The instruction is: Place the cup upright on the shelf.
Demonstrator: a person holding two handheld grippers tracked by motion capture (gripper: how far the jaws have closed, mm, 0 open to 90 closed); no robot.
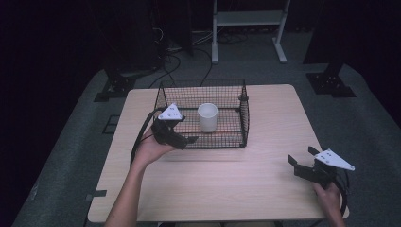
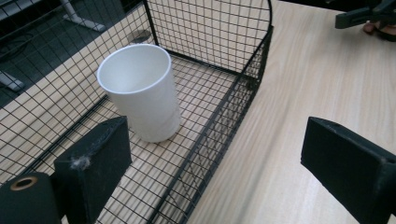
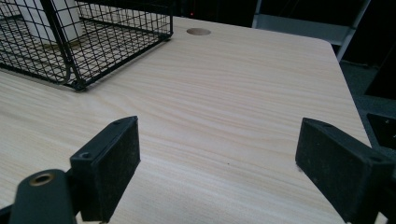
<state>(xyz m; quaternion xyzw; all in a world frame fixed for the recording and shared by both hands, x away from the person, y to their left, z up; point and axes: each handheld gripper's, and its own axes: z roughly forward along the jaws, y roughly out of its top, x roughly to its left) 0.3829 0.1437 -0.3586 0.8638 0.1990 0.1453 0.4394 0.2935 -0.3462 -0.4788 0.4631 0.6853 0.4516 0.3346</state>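
Cup (image 1: 207,117): white, smooth, tapered, open-topped; upright inside basket (image 1: 243,120), mid-floor, clear of walls.
Basket: black wire mesh, square grid, low walls, open top; rear-centre tabletop (image 1: 227,189).
Left gripper (image 1: 185,130): at basket's front-left corner, jaws apart, nothing between; black block pads, lint-flecked.
Step, judged: approach to cup. Next: reach over wall, straddle cup, close gently since thin wall may crush.
Right gripper (image 1: 302,156): front-right tabletop, jaws apart, idle.
Tabletop: pale woodgrain laminate, rounded corners.
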